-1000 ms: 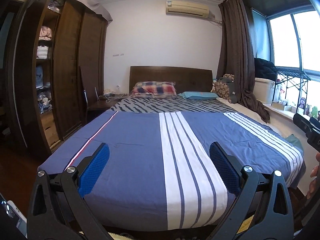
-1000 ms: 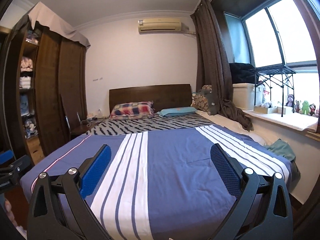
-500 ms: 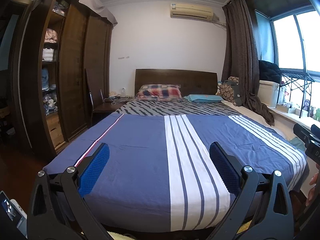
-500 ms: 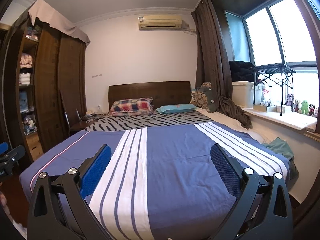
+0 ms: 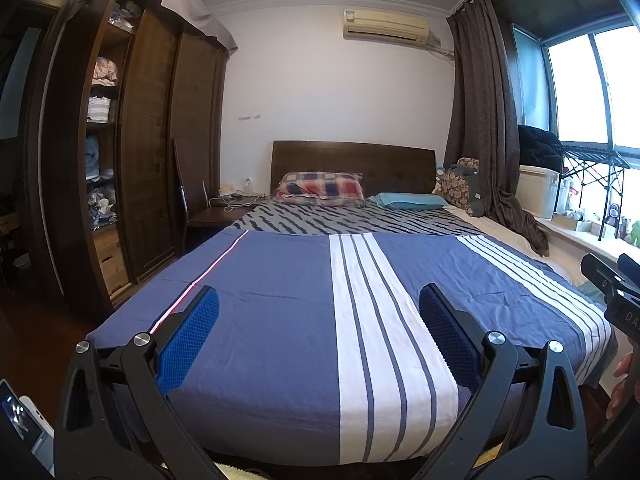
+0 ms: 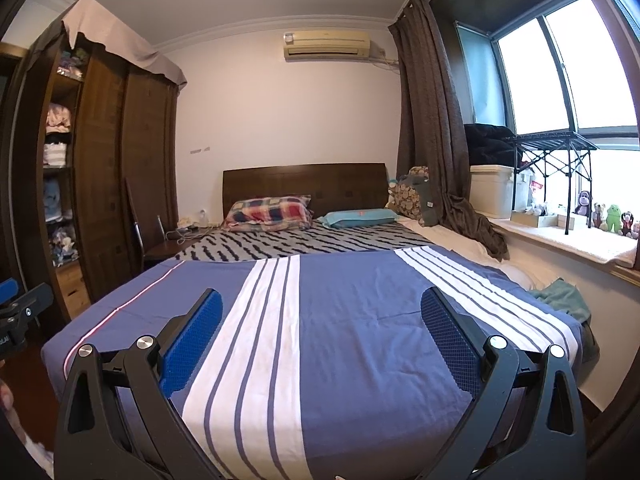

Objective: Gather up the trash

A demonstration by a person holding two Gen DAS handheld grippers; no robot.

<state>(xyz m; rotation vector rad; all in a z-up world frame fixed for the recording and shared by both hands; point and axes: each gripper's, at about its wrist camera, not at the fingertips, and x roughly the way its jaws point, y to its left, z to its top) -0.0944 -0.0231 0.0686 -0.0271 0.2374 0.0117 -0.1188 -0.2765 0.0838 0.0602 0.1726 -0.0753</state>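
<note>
Clearly no legible writing, striped bed

We face a wide bed under a blue, white-striped cover, a tall dark wooden wardrobe left, a bright daylit window right.

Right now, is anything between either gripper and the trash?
No trash shows in either view, so I cannot tell. Both the left gripper and the right gripper are open, empty, and point over the bed; only its smooth blue cover lies ahead.
</note>
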